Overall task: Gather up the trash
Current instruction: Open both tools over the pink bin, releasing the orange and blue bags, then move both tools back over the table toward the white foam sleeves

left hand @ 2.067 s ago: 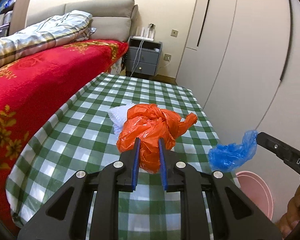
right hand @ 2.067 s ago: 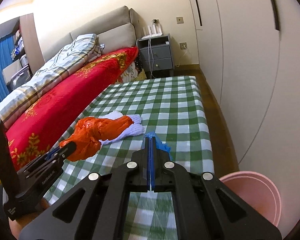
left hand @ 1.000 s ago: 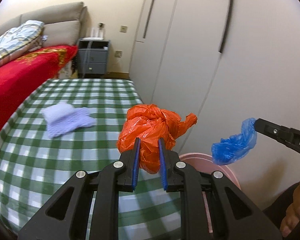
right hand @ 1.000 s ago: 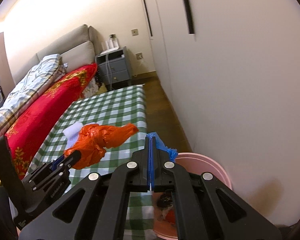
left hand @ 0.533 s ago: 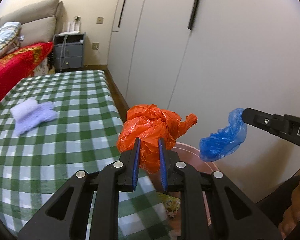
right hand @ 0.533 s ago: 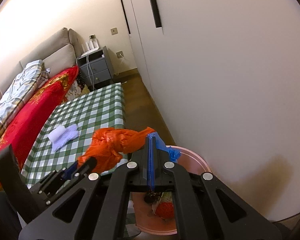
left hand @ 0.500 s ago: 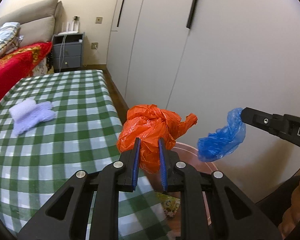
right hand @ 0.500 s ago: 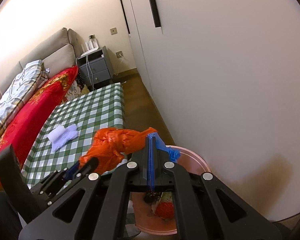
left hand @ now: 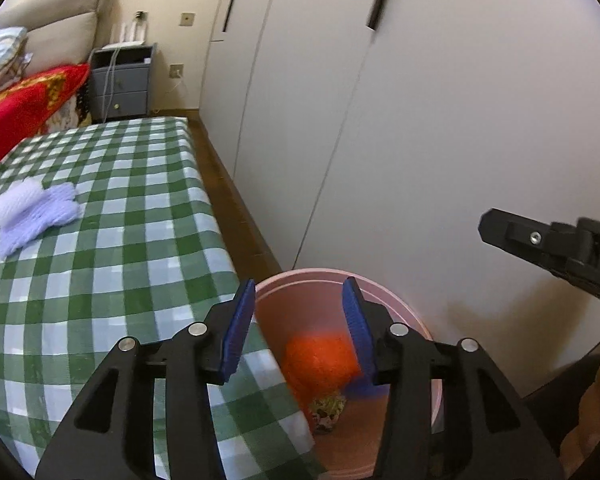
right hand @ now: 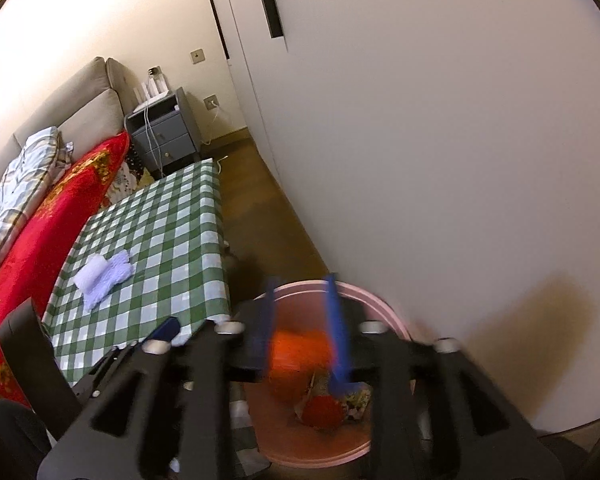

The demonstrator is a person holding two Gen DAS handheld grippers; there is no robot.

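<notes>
Left wrist: orange bag [left hand: 320, 360] dropped into bin [left hand: 400, 312], both grippers now open

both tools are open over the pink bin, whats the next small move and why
Probably swing the left tool back over the checkered table toward the pale purple cloth. The orange bag already sits in the pink bin, and that cloth alone remains on the table.

Between your left gripper's [left hand: 300, 320] blue-padded black fingers [left hand: 240, 320] you see a pale pink bin [left hand: 400, 312] with an orange bag [left hand: 320, 360] inside, blurred, and a blue scrap [left hand: 360, 390] by the right finger. Beyond your left finger spreads a green-and-white checked cloth [left hand: 100, 260] bearing a pale lavender knit [left hand: 32, 212]. Your right gripper [right hand: 302, 320] is black with blue pads too; below its fingertips lie something red [right hand: 322, 412] and speckled wrappers [right hand: 356, 398]. Far left, a red blanket with gold flowers [right hand: 48, 220].
</notes>
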